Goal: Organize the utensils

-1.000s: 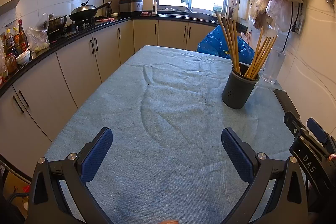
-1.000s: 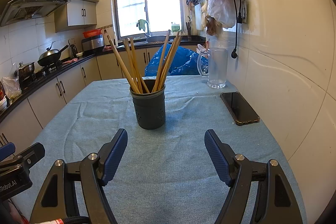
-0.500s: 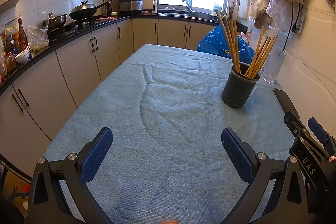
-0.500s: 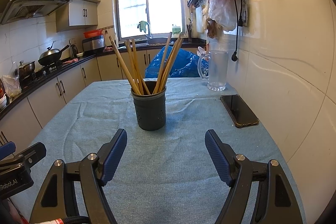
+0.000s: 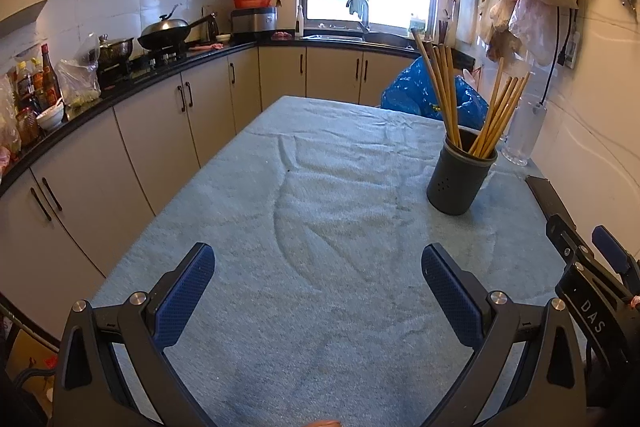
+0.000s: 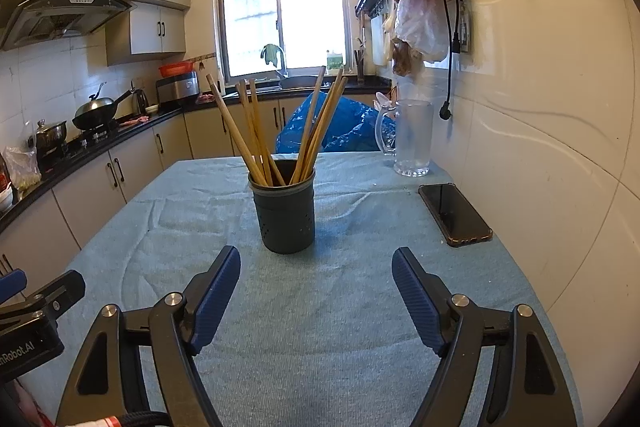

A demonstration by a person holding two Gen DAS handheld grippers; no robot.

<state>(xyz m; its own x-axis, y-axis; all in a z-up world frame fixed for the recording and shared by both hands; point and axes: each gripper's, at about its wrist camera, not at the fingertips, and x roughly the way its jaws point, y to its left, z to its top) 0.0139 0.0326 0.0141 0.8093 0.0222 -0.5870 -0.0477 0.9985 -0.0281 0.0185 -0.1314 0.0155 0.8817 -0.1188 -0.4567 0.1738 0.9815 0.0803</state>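
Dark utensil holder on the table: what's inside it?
The utensil holder holds wooden chopsticks, fanned toward both sides. Their lower ends and the holder's bottom are hidden by its wall.

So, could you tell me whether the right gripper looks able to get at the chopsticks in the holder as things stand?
Probably yes. The right gripper is open and faces the holder head-on, with only bare cloth between. The chopsticks stand clear above the rim.
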